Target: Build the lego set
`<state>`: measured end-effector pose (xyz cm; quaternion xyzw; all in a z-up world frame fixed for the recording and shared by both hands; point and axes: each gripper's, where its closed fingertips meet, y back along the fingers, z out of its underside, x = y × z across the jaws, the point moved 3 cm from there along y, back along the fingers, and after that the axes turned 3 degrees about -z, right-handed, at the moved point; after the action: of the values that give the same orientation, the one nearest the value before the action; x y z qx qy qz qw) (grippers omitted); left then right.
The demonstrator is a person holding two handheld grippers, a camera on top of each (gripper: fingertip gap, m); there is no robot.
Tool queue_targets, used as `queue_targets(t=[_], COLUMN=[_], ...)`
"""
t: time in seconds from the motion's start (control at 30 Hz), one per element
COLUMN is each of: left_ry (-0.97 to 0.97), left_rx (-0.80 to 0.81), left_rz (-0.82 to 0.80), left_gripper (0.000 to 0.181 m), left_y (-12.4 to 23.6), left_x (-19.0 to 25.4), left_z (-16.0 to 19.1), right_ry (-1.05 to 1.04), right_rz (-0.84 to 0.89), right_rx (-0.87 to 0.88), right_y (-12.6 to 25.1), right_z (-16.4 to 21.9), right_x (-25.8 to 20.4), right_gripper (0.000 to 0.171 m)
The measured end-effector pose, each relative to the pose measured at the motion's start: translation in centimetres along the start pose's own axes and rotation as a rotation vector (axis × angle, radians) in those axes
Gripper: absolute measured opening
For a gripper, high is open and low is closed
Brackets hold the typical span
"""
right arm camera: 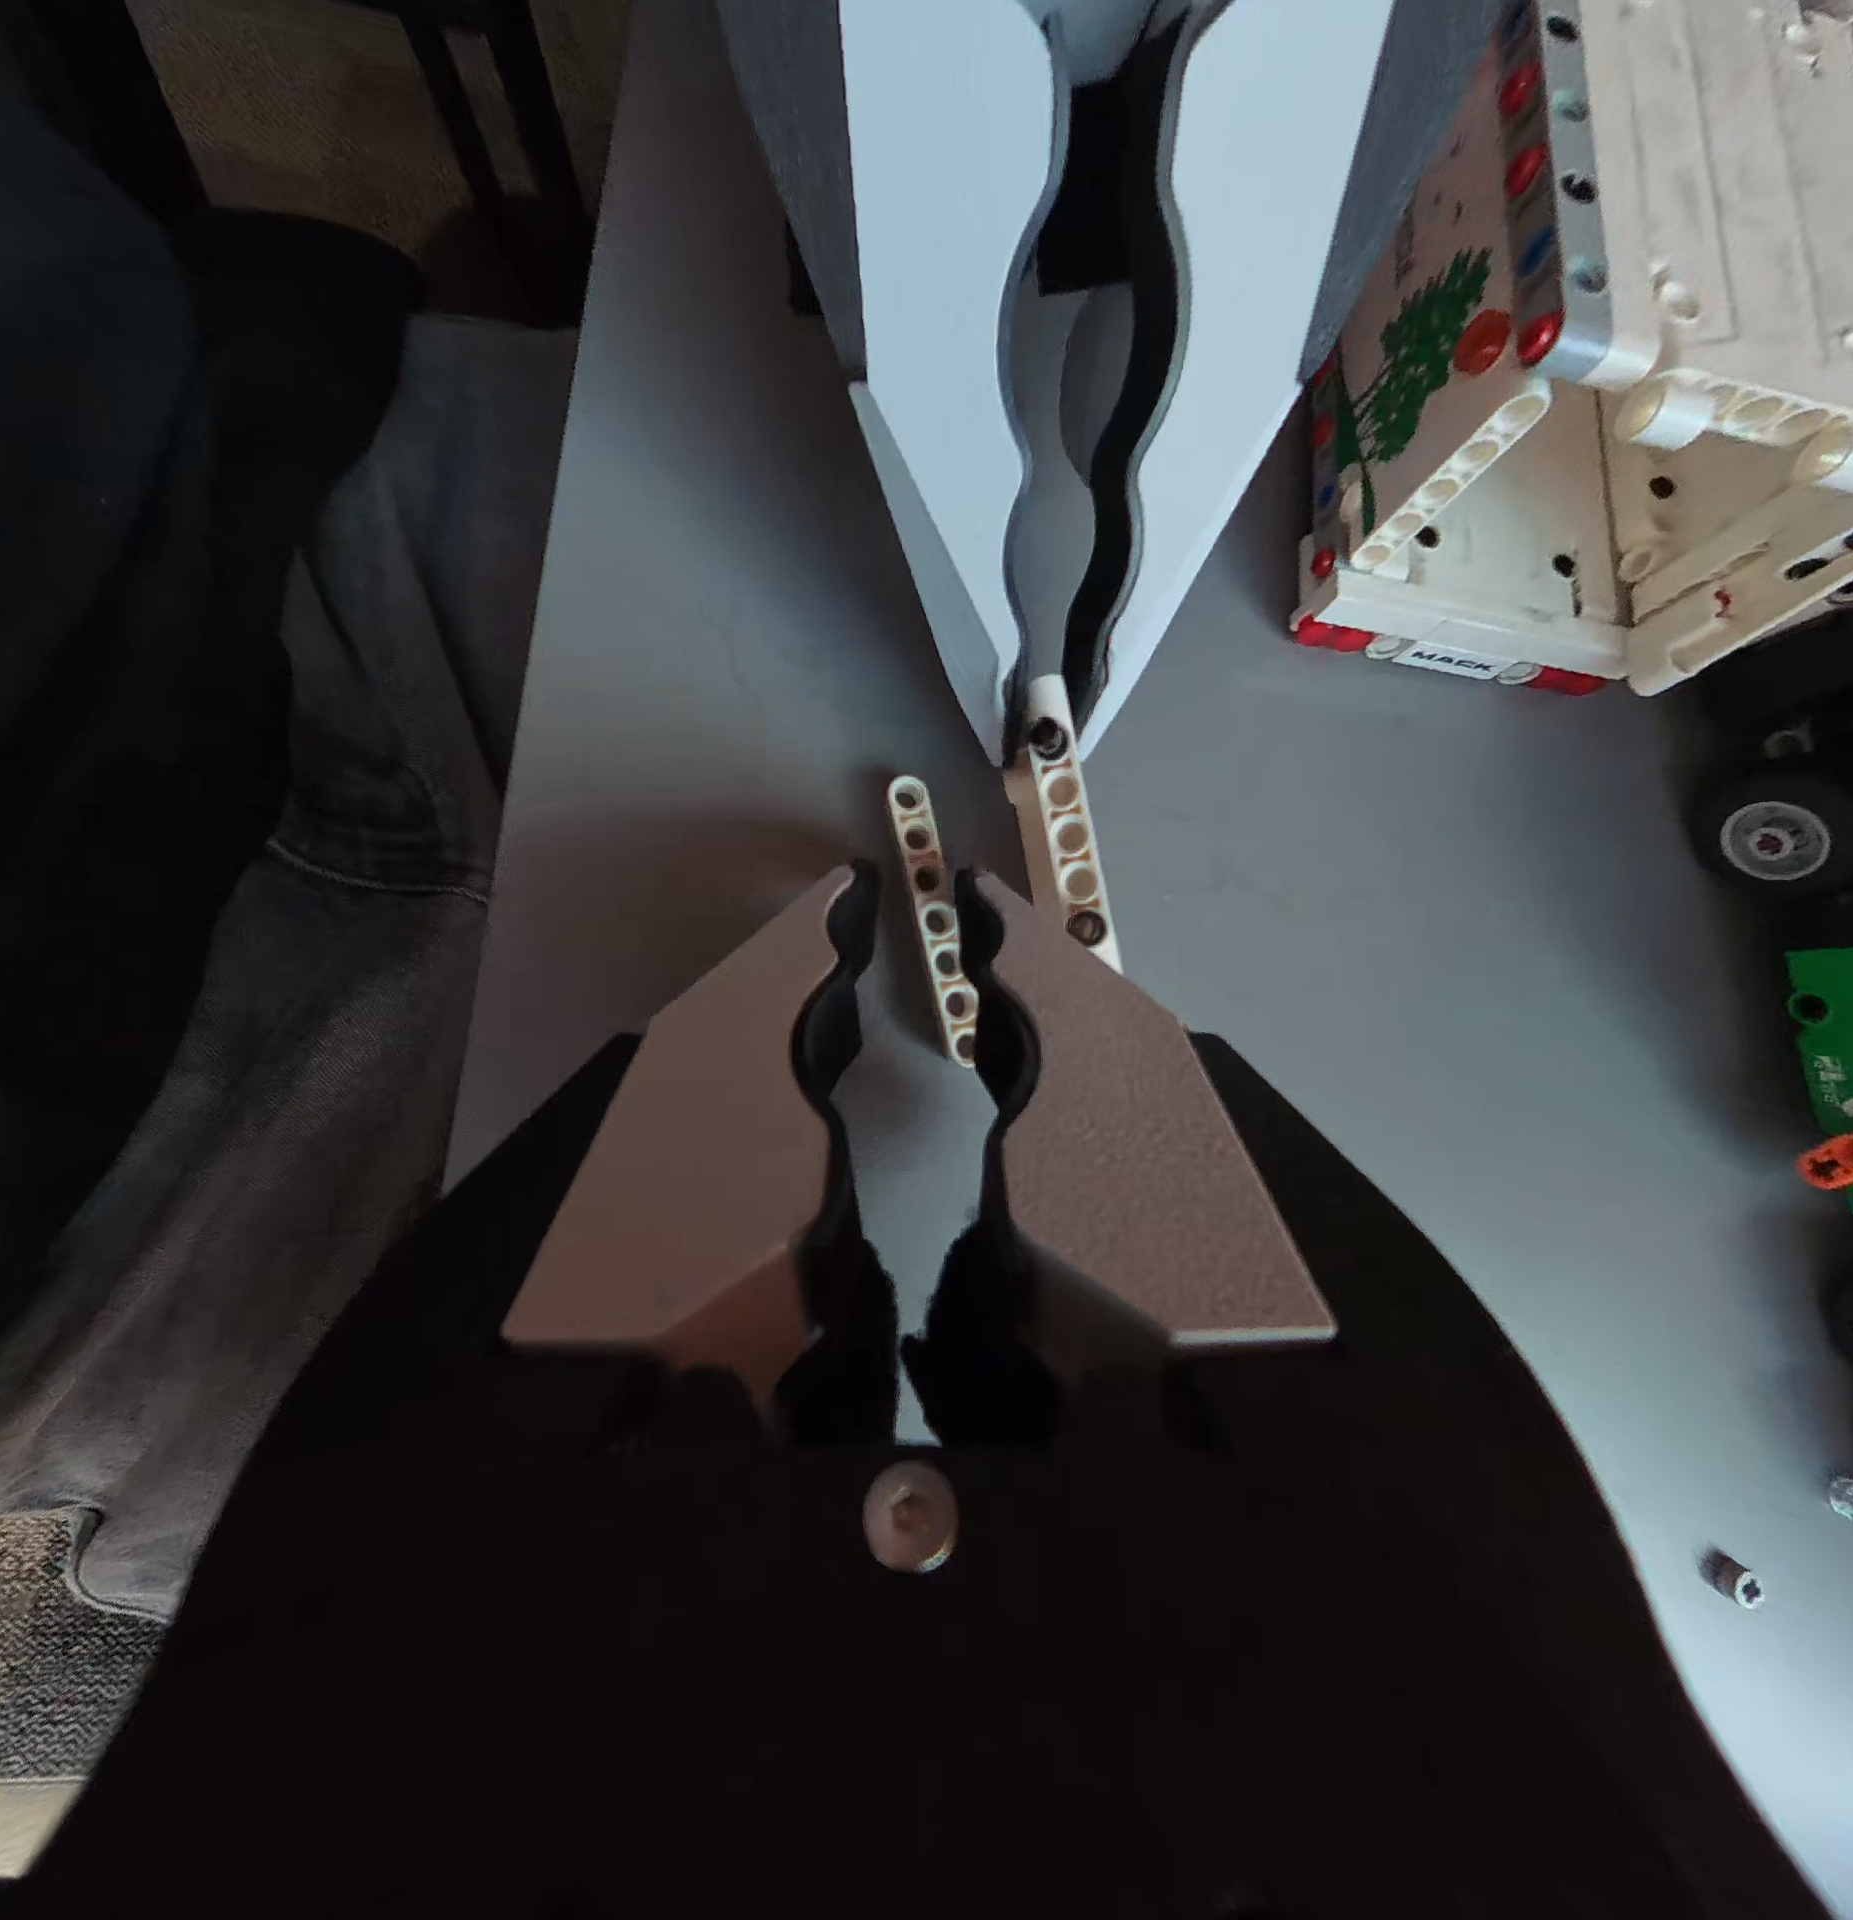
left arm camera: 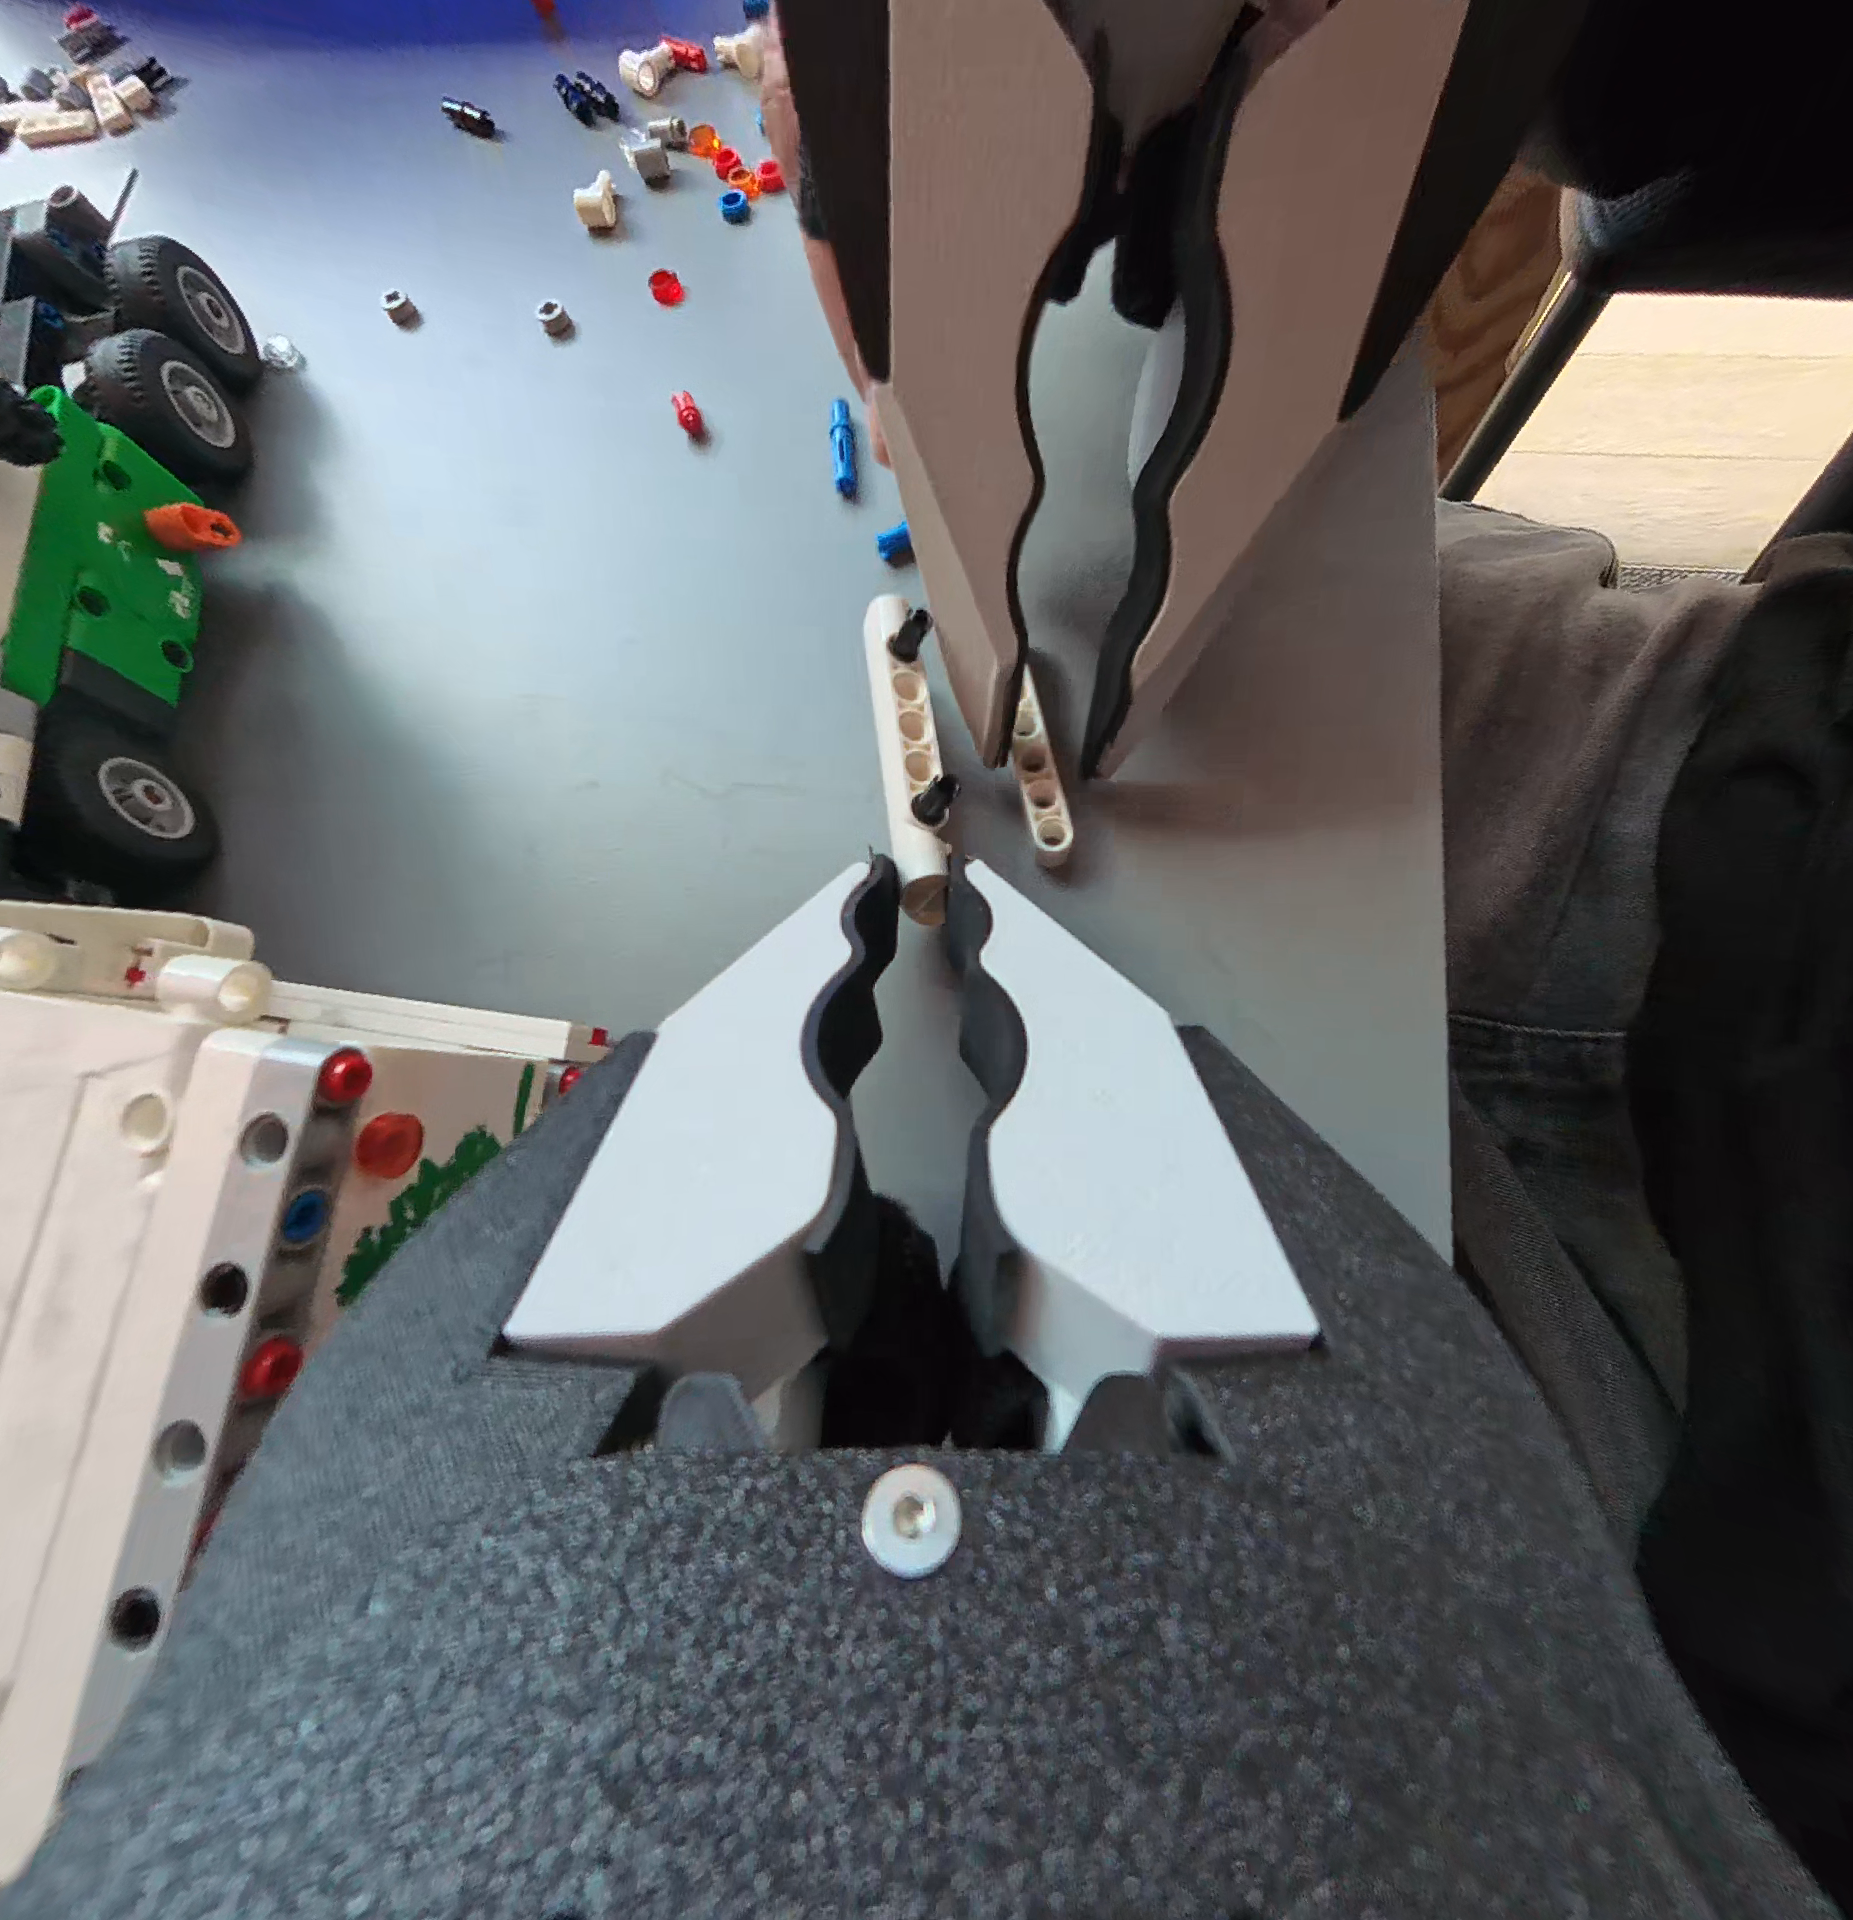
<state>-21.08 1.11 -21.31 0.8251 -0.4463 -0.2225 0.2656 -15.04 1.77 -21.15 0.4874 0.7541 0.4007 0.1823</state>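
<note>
My left gripper (left arm camera: pixel 920 883) is shut on the near end of a white beam (left arm camera: pixel 906 748) that carries two black pins. It shows from the far side in the right wrist view (right arm camera: pixel 1067 831), held by the left gripper (right arm camera: pixel 1047 717). My right gripper (right arm camera: pixel 914 894) stands over a thin white beam (right arm camera: pixel 937 940) that lies on the grey table. Its jaws are narrowly apart on either side of that beam. The left wrist view shows the right gripper (left arm camera: pixel 1047 769) coming from above onto the thin beam (left arm camera: pixel 1047 810). The two beams lie close, side by side.
A white trailer body (left arm camera: pixel 122 1195) (right arm camera: pixel 1628 468) stands on one side, and a green truck cab with black wheels (left arm camera: pixel 101 582) beyond it. Several loose small pieces (left arm camera: pixel 673 156) lie at the far end. The table edge (left arm camera: pixel 1441 935) and a person's legs (right arm camera: pixel 278 935) are close by. My left and right fingertips are right by each other.
</note>
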Motion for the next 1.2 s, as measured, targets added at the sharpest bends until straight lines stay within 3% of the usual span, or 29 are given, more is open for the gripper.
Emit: queue_targets(t=[0.2,0.33,0.57,1.2], left_ry=[0.041,0.032,0.021,0.007], left_rx=[-0.002,-0.001,0.0,0.001], left_rz=[0.033,0.052,0.048,0.053], left_gripper=[0.007,0.007,0.006,0.006], left_y=[0.0,0.1,0.0,-0.1], left_x=[-0.1,0.1,0.1,0.2], left_z=[0.0,0.0,-0.1,-0.1], right_ry=[0.034,0.114,0.23,0.228], right_rz=[0.02,0.138,0.209,0.135], right_rx=[0.04,0.139,-0.058,-0.23], right_y=[-0.4,3.0,1.4,1.6], right_z=[-0.8,-3.4,-3.5,-3.1], right_x=[0.3,0.5,0.8,1.2], right_gripper=[0.006,0.005,0.006,0.006])
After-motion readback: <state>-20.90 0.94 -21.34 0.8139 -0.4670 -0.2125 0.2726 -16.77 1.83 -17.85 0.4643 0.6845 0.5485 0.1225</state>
